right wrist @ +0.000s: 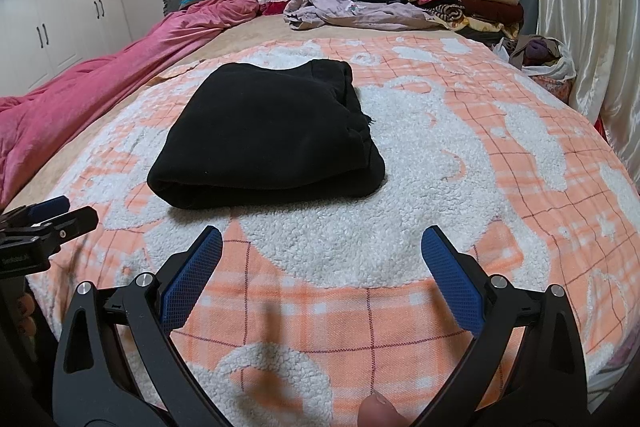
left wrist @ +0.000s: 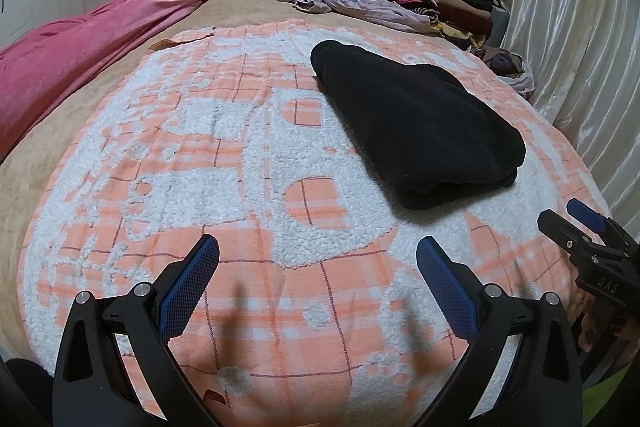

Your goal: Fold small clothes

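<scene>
Bedroom, orange-and-white blanket (right wrist: 400, 227) spread as work surface: folded black fleece garment (right wrist: 264, 139) on it, soft, limp, best pinched at corners; left gripper (left wrist: 318, 267) and right gripper (right wrist: 322, 255) nearside of it, both splayed, empty.

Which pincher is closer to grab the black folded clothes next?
Probably the right gripper. The black folded garment lies almost straight ahead of it. For the left gripper, open too, the garment lies off to its right, so it would have to swing across.
</scene>
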The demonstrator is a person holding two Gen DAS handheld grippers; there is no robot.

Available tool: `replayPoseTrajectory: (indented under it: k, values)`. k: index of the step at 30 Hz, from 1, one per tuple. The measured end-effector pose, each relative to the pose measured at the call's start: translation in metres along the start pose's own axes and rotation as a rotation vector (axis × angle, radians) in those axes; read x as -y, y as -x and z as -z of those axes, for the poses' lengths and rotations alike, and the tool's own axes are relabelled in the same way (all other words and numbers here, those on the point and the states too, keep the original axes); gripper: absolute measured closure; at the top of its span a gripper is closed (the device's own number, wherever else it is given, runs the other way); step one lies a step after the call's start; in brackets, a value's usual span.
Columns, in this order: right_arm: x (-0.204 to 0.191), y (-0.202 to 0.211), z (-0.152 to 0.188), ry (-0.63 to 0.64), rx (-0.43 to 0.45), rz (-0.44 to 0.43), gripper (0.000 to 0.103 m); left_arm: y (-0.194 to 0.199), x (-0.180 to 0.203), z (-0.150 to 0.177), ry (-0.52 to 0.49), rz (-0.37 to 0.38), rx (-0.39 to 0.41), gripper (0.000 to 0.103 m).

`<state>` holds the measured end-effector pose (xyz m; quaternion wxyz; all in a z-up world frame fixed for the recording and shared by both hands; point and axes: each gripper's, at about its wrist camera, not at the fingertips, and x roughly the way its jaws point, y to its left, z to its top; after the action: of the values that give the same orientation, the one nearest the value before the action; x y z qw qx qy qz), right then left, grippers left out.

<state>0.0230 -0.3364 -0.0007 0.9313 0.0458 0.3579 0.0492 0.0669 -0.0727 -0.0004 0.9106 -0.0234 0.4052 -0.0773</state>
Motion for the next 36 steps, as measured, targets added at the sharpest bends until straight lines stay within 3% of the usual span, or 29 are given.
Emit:
replayPoseTrajectory:
  k: [19, 26, 29, 32, 34, 36]
  values:
    - [0.006, 0.015, -0.002, -0.029, 0.043, 0.058, 0.009, 0.006, 0.005, 0.000, -0.014, -0.010, 0.002, 0.004]
    - [0.044, 0.062, -0.016, -0.153, 0.125, 0.076, 0.009, 0.012, -0.005, -0.005, 0.011, -0.004, -0.021, 0.004]
    - [0.090, 0.104, -0.016, -0.225, 0.186, 0.188, 0.009, 0.021, -0.042, -0.018, 0.093, -0.018, -0.004, 0.004]
    - [0.160, 0.148, 0.007, -0.343, 0.219, 0.399, 0.009, 0.033, -0.095, -0.036, 0.186, -0.104, 0.033, 0.004]
    - [0.213, 0.172, 0.034, -0.442, 0.197, 0.543, 0.009, 0.041, -0.150, -0.049, 0.261, -0.179, 0.048, 0.004]
    - [0.281, 0.197, 0.081, -0.568, 0.108, 0.736, 0.009, 0.042, -0.205, -0.056, 0.311, -0.294, 0.043, 0.004]
